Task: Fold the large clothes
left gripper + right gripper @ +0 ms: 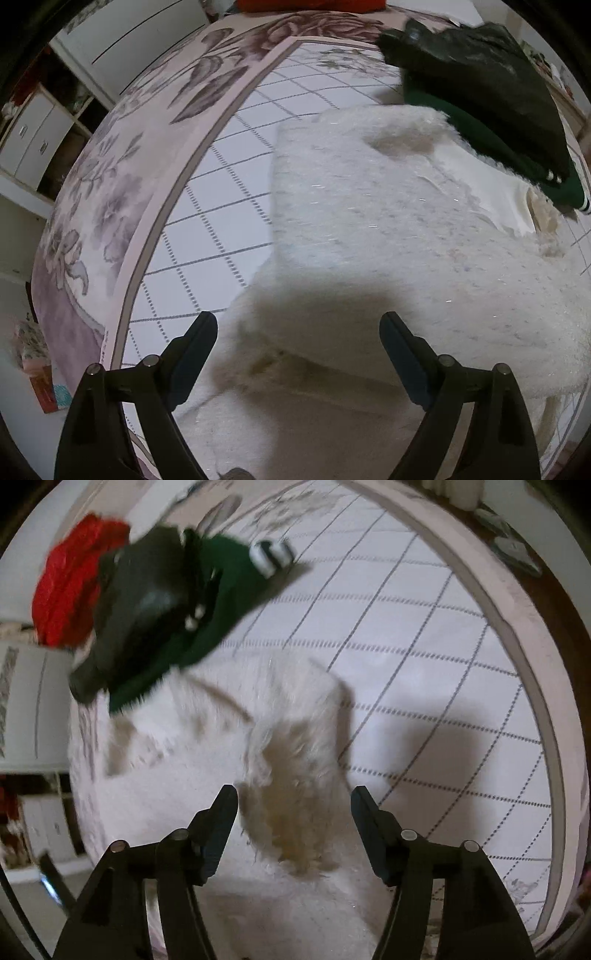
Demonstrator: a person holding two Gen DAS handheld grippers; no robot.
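A fluffy white garment point(388, 229) lies spread on the bed's checked sheet point(229, 206). My left gripper point(299, 325) hangs just above the garment's near edge, open, with nothing between its fingers. In the right wrist view the same white garment point(221, 760) shows a folded sleeve or flap with a tan lining. My right gripper point(294, 799) stands open over that flap, and the pads do not press on the fabric.
A dark jacket point(487, 85) on a green garment point(480, 136) lies at the far edge of the white one, also seen as the dark jacket point(144, 602) with a red garment point(70, 587) behind it. The bed's floral border point(122, 192) meets white drawers point(33, 140) beyond.
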